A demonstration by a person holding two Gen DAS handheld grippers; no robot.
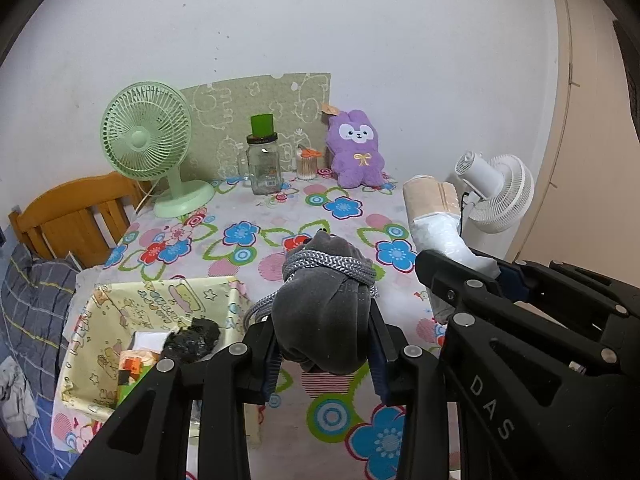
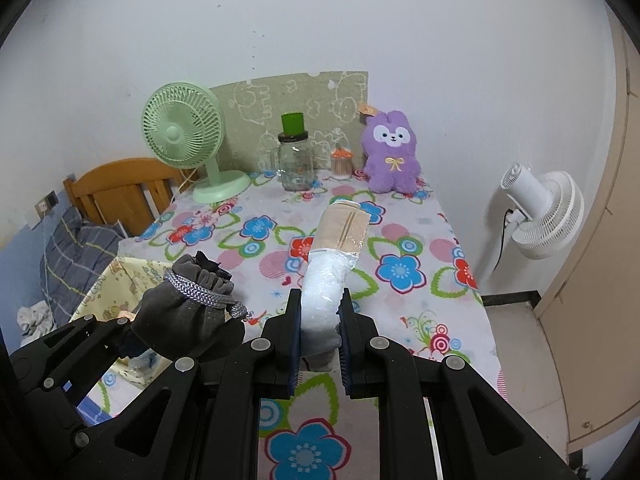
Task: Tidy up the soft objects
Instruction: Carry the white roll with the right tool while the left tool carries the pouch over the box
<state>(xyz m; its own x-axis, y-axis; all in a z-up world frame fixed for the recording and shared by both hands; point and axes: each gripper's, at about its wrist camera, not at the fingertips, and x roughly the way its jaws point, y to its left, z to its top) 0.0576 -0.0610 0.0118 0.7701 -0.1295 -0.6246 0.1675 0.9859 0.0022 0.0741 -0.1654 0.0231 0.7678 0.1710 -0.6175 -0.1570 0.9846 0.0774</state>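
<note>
My left gripper (image 1: 323,354) is shut on a grey drawstring pouch (image 1: 320,304) wrapped with a grey cord and holds it above the flowered table; the pouch also shows in the right wrist view (image 2: 188,312). My right gripper (image 2: 320,322) is shut on a white and beige plastic-wrapped soft pack (image 2: 332,264), held up over the table; the pack also shows in the left wrist view (image 1: 436,216). A purple plush bunny (image 1: 356,148) (image 2: 392,152) sits at the table's far edge against the wall. A yellow cartoon-print box (image 1: 120,320) stands at the table's near left.
A green desk fan (image 1: 148,140), a glass jar with a green cup on top (image 1: 264,160) and a small jar of cotton swabs (image 1: 307,164) stand at the back. A white floor fan (image 2: 540,216) stands right of the table. A wooden chair (image 1: 68,216) and bedding are left.
</note>
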